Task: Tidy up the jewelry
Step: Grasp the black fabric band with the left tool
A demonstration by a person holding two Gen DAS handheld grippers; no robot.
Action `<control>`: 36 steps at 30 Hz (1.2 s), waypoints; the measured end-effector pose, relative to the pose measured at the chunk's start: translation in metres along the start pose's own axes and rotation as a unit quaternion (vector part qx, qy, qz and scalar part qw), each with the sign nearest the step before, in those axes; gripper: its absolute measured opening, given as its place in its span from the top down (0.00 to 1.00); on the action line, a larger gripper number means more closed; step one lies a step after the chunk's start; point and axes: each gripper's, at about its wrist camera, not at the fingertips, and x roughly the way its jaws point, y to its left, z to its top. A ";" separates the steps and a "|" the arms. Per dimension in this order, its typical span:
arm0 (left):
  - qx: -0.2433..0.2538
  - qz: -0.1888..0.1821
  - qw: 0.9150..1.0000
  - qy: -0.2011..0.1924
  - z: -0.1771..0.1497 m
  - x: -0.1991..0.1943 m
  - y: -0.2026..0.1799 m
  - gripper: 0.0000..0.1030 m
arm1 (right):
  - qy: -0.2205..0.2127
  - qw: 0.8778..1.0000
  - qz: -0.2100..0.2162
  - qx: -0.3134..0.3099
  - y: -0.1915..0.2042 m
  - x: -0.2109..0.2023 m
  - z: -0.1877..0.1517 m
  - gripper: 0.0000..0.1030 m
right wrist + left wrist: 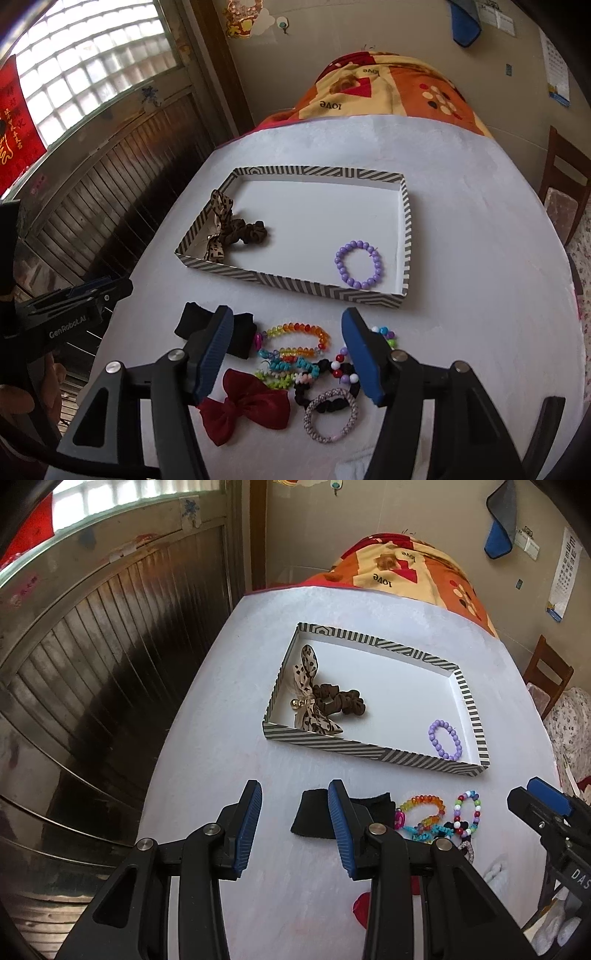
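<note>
Nearest the right wrist camera, the right tool (pixel 288 356) hangs low over the white table (pixel 480 258) with its blue-padded fingers spread wide and holding nothing; it is tipped forward and down over a heap of loose jewelry. Between the fingers lie a dark red bow (pixel 245 410), a rainbow bead bracelet (pixel 295 330), a turquoise spiral tie (pixel 291 363), a black scrunchie (pixel 325 384) and a grey braided hair band (pixel 330 415). A black cloth band (pixel 192 321) lies partly behind the left finger.

The left tool (pixel 295 825) hovers beside it, to the left, also spread wide and empty, angled toward the table just before the striped tray (pixel 369 747).

Beyond the heap, that shallow striped tray (pixel 295 284) sits flat with its white floor showing. A leopard-print bow (pixel 219 221) lies in its left end, touching a brown scrunchie (pixel 251 230). A purple bead bracelet (pixel 358 264) lies flat near the right front corner, well apart from them.
</note>
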 end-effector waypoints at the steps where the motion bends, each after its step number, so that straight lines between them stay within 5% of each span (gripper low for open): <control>1: 0.000 0.000 1.000 -0.001 -0.001 -0.001 0.000 0.83 | -0.002 1.000 -0.001 0.001 0.000 -0.002 -0.001 0.37; 36: -0.001 -0.016 1.000 0.022 -0.017 -0.001 -0.002 0.83 | 0.019 0.999 -0.027 0.015 -0.027 -0.010 -0.022 0.33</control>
